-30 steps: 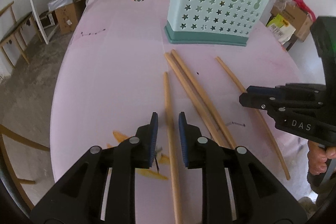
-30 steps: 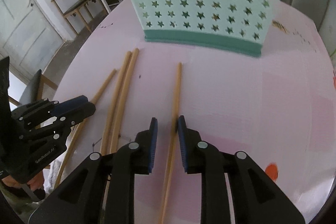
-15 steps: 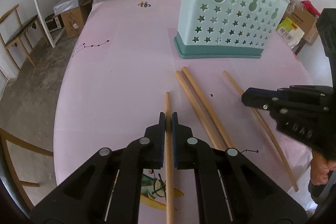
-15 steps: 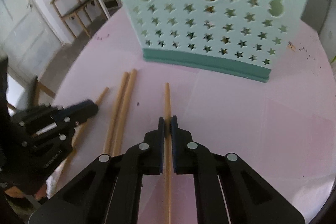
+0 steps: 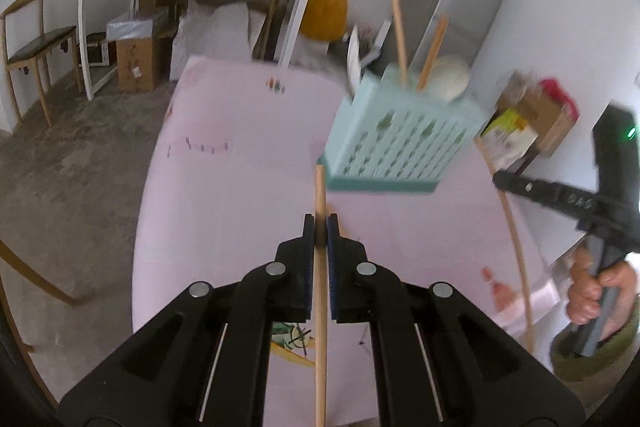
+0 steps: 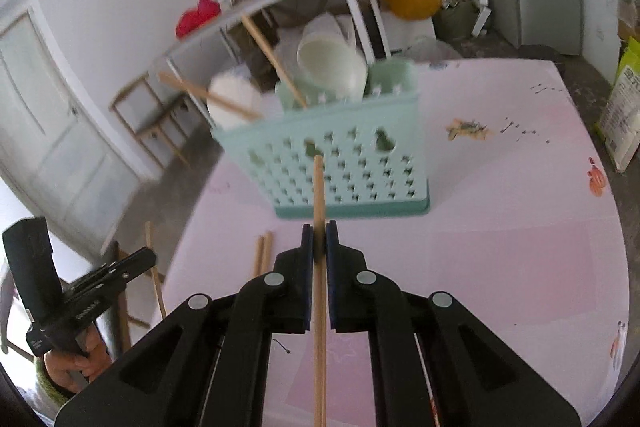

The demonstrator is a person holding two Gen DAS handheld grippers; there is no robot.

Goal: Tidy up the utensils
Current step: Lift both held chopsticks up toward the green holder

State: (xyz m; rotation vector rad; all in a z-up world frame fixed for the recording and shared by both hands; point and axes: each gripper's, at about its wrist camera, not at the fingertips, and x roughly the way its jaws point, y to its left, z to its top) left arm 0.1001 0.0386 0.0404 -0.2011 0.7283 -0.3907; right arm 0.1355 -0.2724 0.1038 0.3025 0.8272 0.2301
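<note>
Two wooden chopsticks are held at this moment, one in each gripper. The left gripper [image 5: 320, 223] is clamped on a round, pale-wood chopstick [image 5: 319, 195] that runs straight out between its blue-padded jaws. The right gripper [image 6: 319, 229] is clamped the same way on a second chopstick [image 6: 318, 187]. Both sticks are seen clear of the pink table [image 5: 240, 187], pointing toward the caddy [image 5: 396, 143].

Step in hand, as judged: carry to the caddy, pick-up done. The next move calls for each stick to be tipped nearer upright and its end lowered through the open top of a compartment. With both grippers converging on one opening, a clash is possible, so one stick at a time seems safer.

Materials: the caddy is mint-green moulded plastic with a darker teal base, its front wall perforated with star cut-outs and a few gourd-shaped holes. It stands toward the far edge of the table and already holds two wooden sticks [image 6: 276, 63] and white spoon-like utensils [image 6: 332, 67]. The table covering is smooth, matt pink with small printed motifs. A pair of chopsticks [image 6: 262, 255] lies flat on the table near its left edge, with another single one [image 6: 154, 267] further out.
</note>
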